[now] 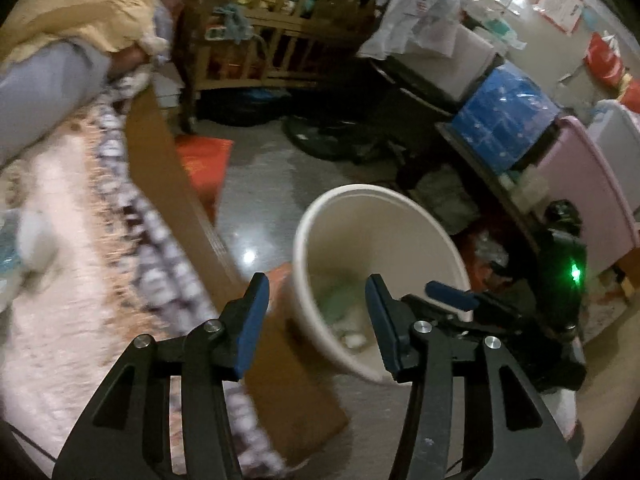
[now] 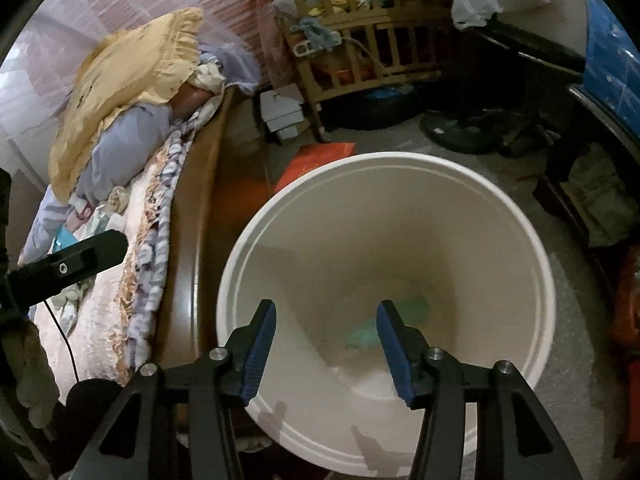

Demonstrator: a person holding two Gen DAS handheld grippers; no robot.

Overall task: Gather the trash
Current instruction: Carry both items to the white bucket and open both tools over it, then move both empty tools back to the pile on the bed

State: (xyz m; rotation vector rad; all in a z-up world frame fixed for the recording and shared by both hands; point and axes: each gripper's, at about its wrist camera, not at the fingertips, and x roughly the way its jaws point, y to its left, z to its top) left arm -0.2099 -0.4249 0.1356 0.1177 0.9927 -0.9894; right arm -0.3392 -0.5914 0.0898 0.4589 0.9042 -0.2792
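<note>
A white plastic bin stands on the floor beside the bed. At its bottom lie a green scrap and some white bits. My right gripper hangs over the bin's mouth, open, with nothing between its blue pads. In the left wrist view the same bin shows the green scrap and white bits inside. My left gripper is open and empty over the bin's near left rim. One of the right gripper's pads reaches in over the bin's right rim.
The bed with its wooden side board lies left of the bin. A wooden crib, a red mat and a fan base are behind it. A blue box and pink container crowd the right.
</note>
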